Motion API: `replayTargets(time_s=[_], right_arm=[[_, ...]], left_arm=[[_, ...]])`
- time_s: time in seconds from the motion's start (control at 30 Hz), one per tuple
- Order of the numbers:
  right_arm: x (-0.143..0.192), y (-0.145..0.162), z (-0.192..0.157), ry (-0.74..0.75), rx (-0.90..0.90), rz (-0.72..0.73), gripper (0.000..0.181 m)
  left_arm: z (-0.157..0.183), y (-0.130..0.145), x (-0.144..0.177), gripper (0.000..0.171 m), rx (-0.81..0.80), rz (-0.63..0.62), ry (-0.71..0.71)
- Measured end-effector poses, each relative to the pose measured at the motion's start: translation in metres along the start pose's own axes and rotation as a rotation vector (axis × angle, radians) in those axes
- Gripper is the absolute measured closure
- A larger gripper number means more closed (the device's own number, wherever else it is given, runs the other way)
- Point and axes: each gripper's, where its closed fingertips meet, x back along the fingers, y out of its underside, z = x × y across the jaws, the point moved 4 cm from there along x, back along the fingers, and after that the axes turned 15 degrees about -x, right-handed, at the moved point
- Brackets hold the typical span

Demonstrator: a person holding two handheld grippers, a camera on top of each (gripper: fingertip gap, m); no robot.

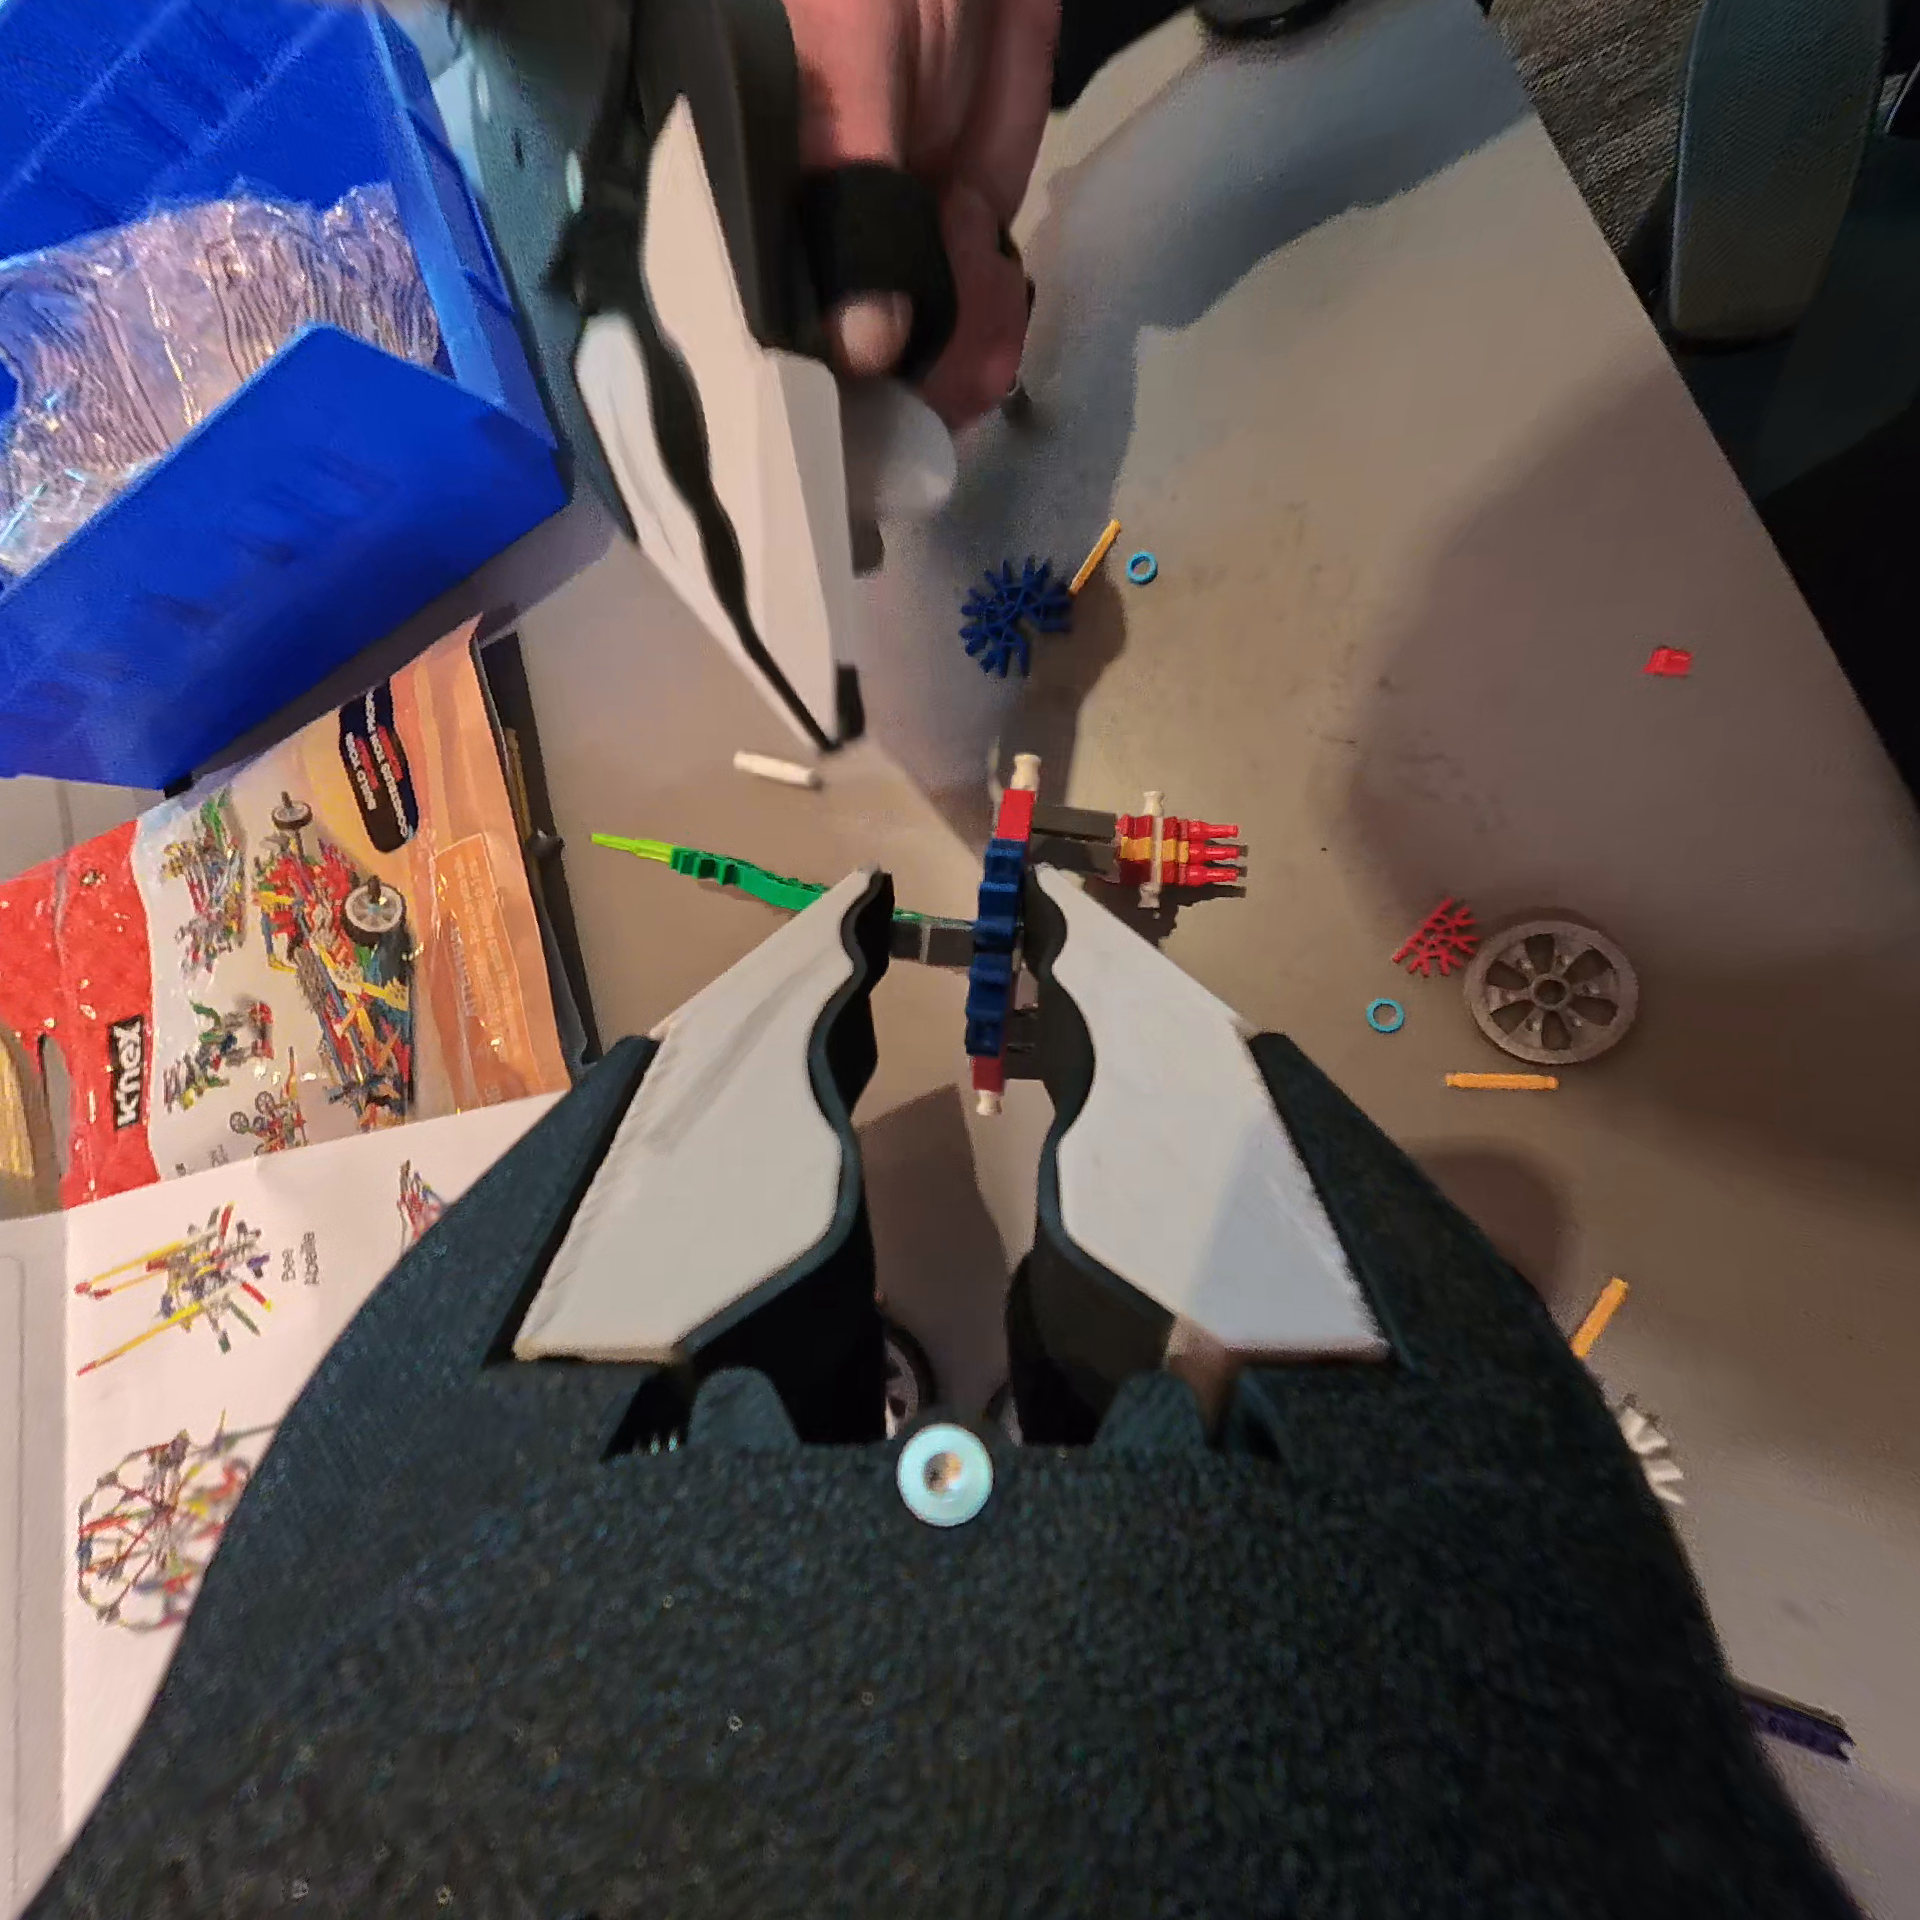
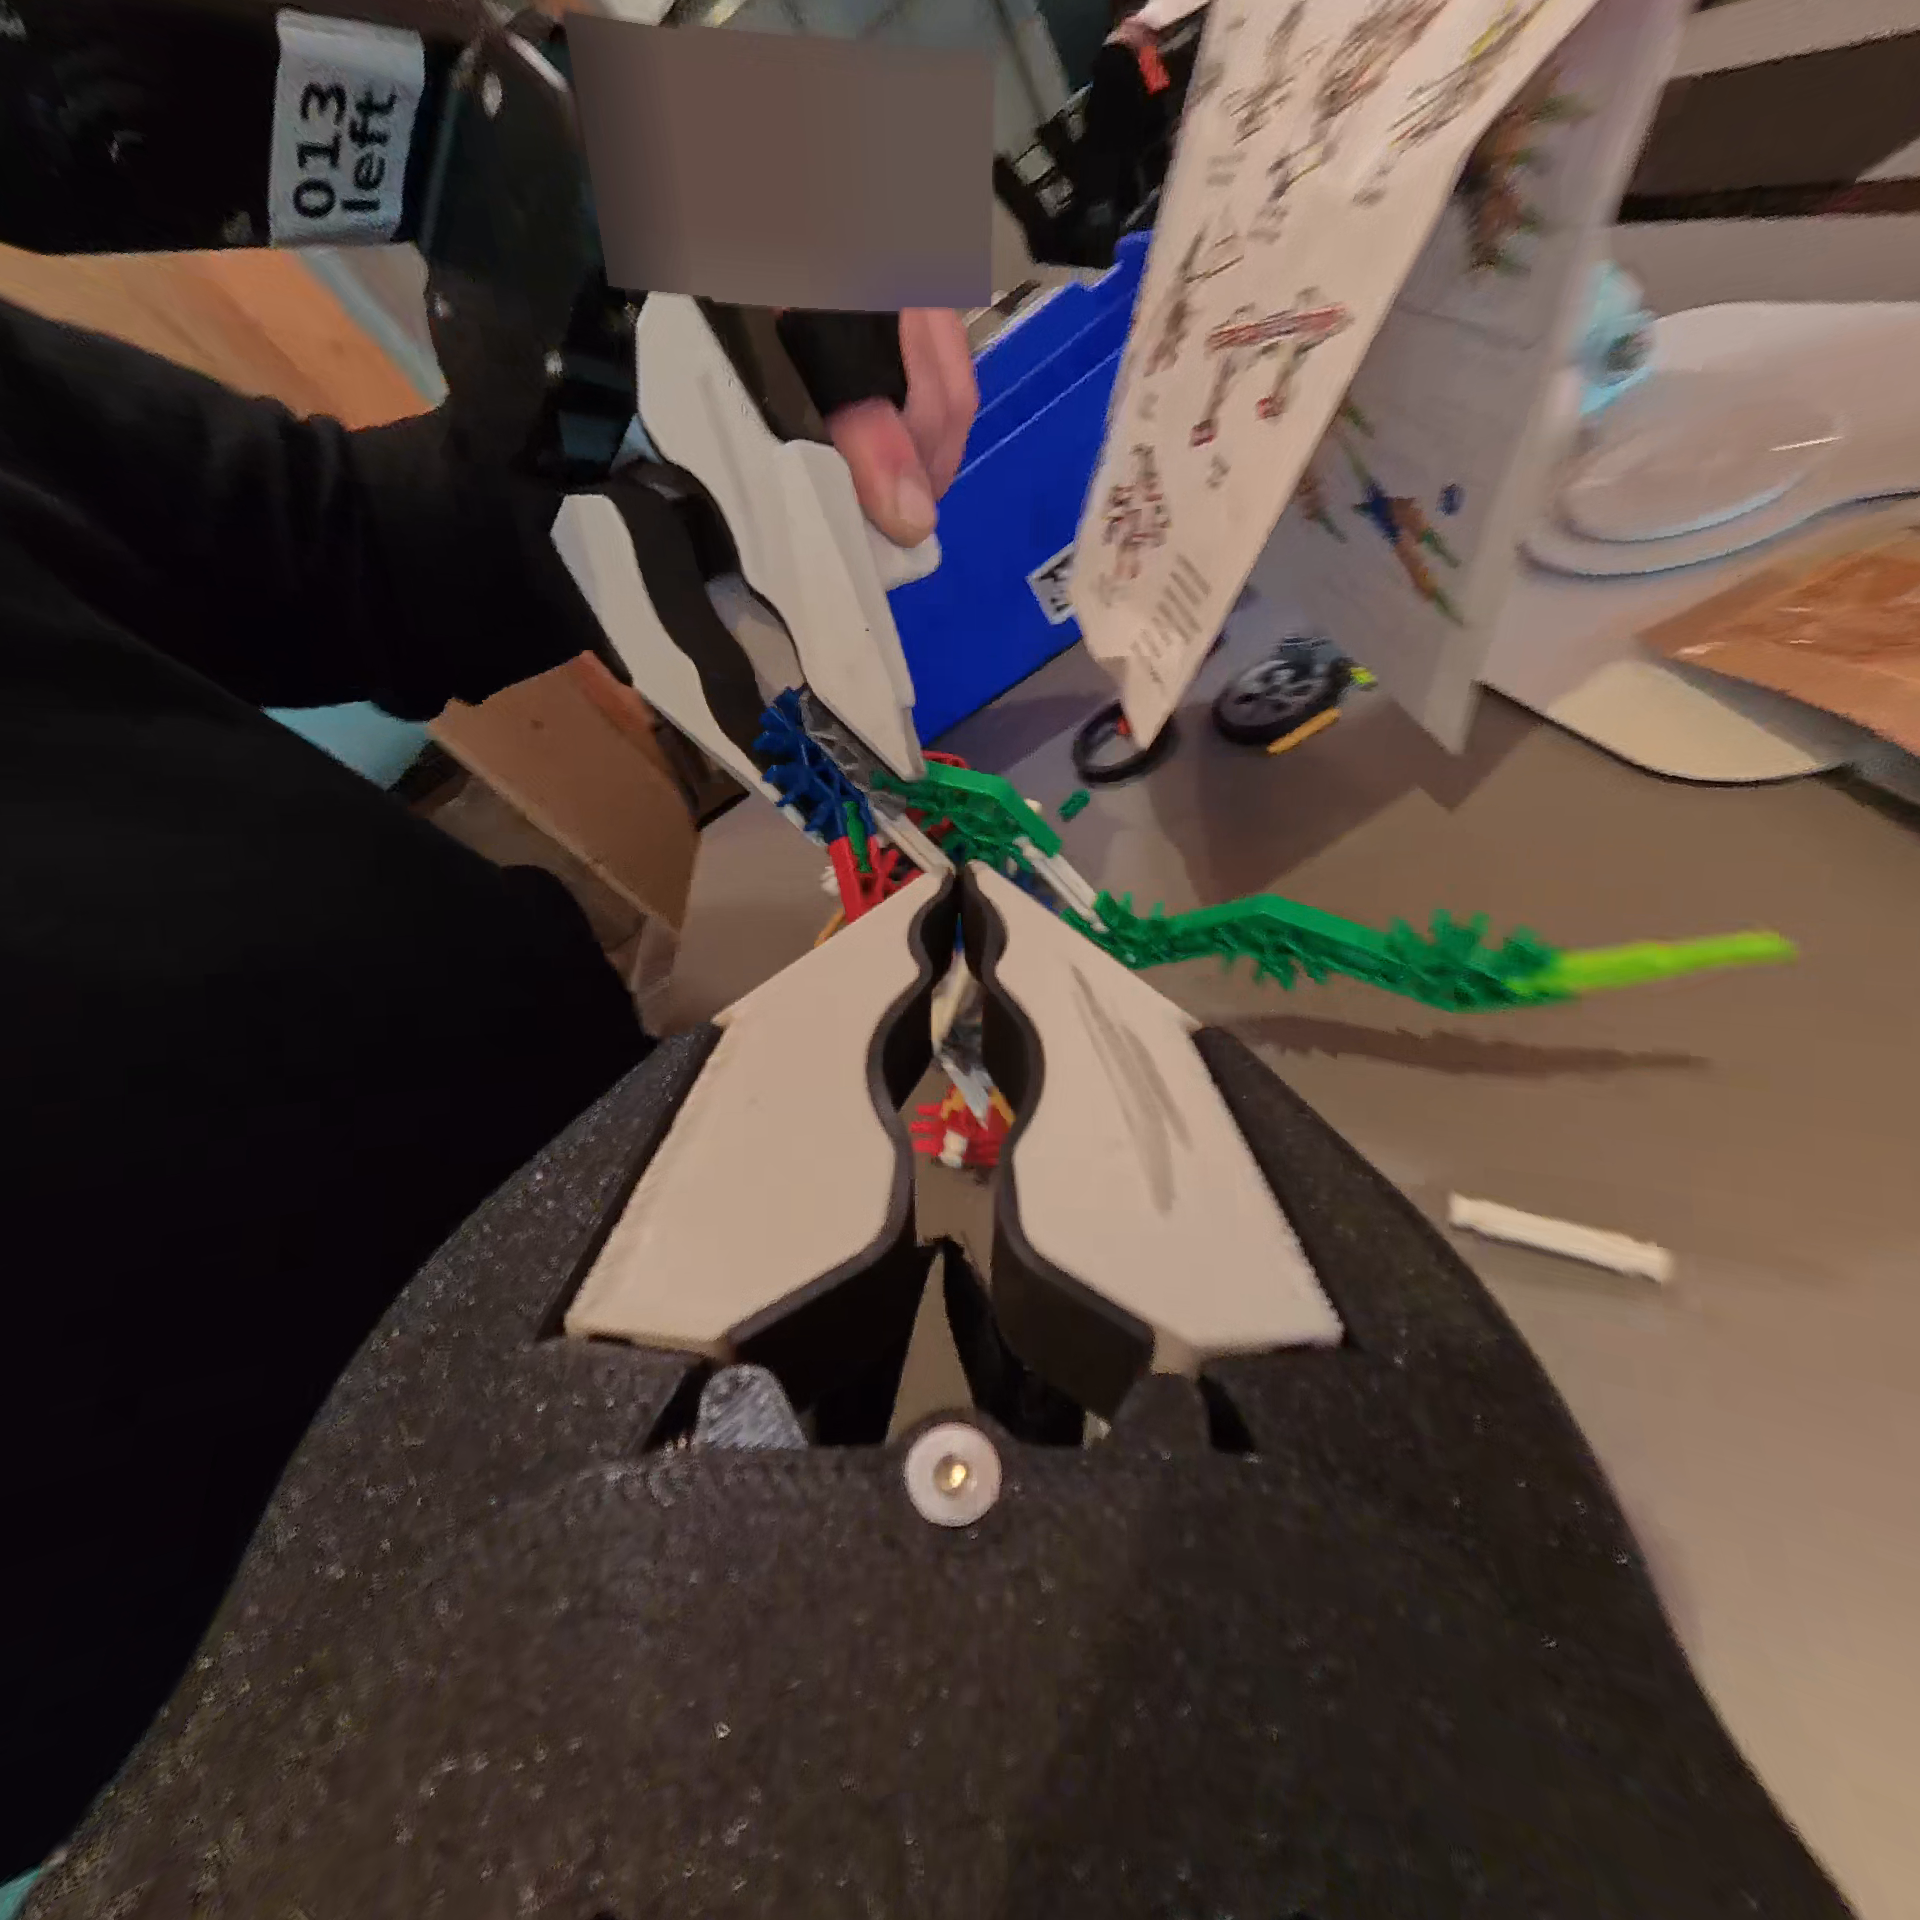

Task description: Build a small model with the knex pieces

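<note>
Left tool (image 1: 956, 914) clamping toy model (image 1: 1000, 935), tabletop (image 1: 1351, 727)

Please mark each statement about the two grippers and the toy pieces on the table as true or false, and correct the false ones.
1. The left gripper grips a toy model of blue, red and green pieces. True.
2. The right gripper is wide open. False: its fingertips almost meet, closed on the same model.
3. A grey wheel lies on the table. True.
4. The bin is red. False: it is blue.
5. A white rod lies loose on the table. True.
</note>
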Motion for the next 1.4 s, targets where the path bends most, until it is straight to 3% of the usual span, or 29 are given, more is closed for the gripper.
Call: replayTargets(time_s=[0.23, 0.4, 0.6, 0.73, 0.9, 1.2, 1.4], right_arm=[[0.069, 0.013, 0.035, 0.533, 0.030, 0.035, 0.172], [0.049, 0.030, 0.063, 0.746, 0.069, -0.153, 0.160], [0.028, 0.041, 0.086, 0.902, 0.037, -0.176, 0.158], [0.028, 0.039, 0.090, 0.942, 0.037, -0.141, 0.168], [0.018, 0.019, 0.087, 0.861, 0.043, -0.074, 0.161], [-0.055, -0.005, 0.109, 0.778, 0.077, -0.129, 0.140], [-0.093, -0.017, 0.111, 0.780, 0.134, -0.160, 0.138]], left_arm=[[-0.002, 0.006, 0.002, 0.149, 0.116, -0.019, -0.029], [-0.002, 0.011, -0.005, 0.147, 0.174, -0.074, -0.053], [0.000, 0.011, -0.008, 0.146, 0.221, -0.100, -0.079], [0.001, 0.013, -0.006, 0.146, 0.236, -0.117, -0.100], [0.003, 0.014, -0.005, 0.147, 0.251, -0.121, -0.120], [0.016, 0.027, 0.012, 0.148, 0.312, -0.170, -0.083], [0.025, 0.037, 0.023, 0.148, 0.357, -0.191, -0.090]])
